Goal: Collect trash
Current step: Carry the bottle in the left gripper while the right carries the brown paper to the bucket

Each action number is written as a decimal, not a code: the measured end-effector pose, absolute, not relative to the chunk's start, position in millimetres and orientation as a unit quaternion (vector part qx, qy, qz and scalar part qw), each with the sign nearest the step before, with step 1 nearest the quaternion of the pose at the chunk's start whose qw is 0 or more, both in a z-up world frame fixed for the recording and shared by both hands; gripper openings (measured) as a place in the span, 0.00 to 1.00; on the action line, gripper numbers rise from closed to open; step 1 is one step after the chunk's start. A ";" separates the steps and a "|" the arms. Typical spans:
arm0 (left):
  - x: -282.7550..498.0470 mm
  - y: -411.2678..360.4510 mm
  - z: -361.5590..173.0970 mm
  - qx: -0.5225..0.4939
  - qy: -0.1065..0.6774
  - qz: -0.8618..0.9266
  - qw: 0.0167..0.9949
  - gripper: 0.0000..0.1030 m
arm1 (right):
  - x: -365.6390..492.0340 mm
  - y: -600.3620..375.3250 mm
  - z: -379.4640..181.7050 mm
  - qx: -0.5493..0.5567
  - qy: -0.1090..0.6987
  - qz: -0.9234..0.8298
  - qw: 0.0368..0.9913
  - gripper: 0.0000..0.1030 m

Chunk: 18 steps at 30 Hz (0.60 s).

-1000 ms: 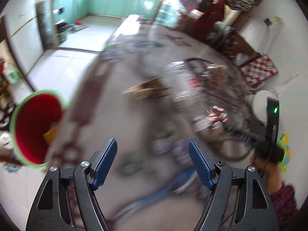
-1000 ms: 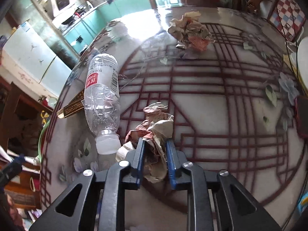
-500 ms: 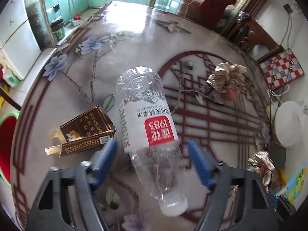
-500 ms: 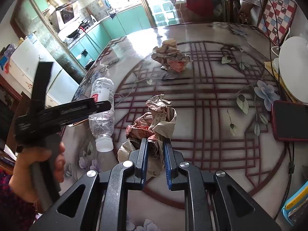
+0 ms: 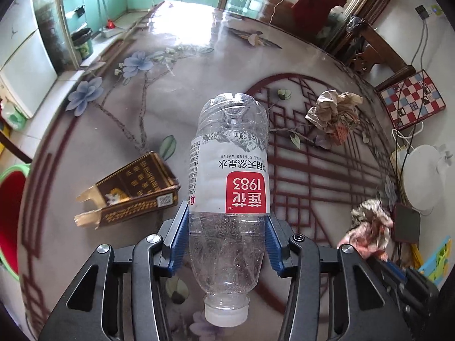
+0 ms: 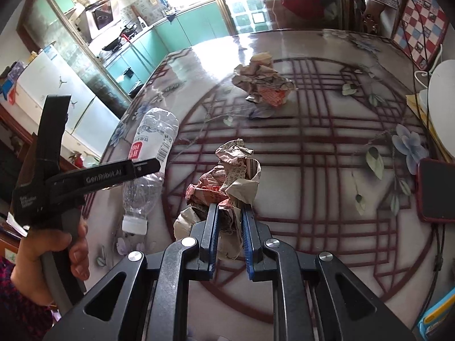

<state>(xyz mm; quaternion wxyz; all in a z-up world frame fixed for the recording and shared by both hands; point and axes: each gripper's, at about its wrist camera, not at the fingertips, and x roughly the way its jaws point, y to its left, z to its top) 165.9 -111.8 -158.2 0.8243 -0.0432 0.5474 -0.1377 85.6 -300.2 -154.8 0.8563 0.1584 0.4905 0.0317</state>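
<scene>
A clear plastic water bottle (image 5: 229, 187) with a red and white label lies on the patterned round table (image 5: 136, 56), cap towards me. My left gripper (image 5: 226, 238) straddles its lower body, blue pads against both sides. The bottle also shows in the right wrist view (image 6: 148, 153), under the left gripper's black body. My right gripper (image 6: 229, 227) is shut on a crumpled paper wad (image 6: 227, 179) and holds it over the table. A second paper wad (image 6: 263, 82) lies farther back. A torn brown carton (image 5: 130, 190) lies left of the bottle.
A green bin with a red inside (image 5: 11, 216) stands off the table's left edge. A dark red phone (image 6: 435, 190), a white round appliance (image 6: 442, 108) and cables lie at the table's right. A checkered cushion (image 5: 411, 99) sits on a chair beyond.
My left gripper swung from the bin to the bottle, moved in around it and closed its jaws onto the body. My right gripper has risen a little with the paper wad.
</scene>
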 end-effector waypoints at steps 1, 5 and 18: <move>160.4 -110.0 -154.0 -0.038 0.542 -0.141 0.827 0.45 | 85.5 -298.2 -153.3 0.158 0.489 0.034 0.857 0.13; 147.0 -103.7 -140.9 -0.028 0.526 -0.150 0.836 0.45 | 85.2 -291.0 -148.7 0.157 0.486 0.040 0.859 0.13; 95.2 -68.5 -110.4 -0.022 0.495 -0.165 0.853 0.45 | 74.6 -260.5 -126.6 0.127 0.474 0.048 0.870 0.13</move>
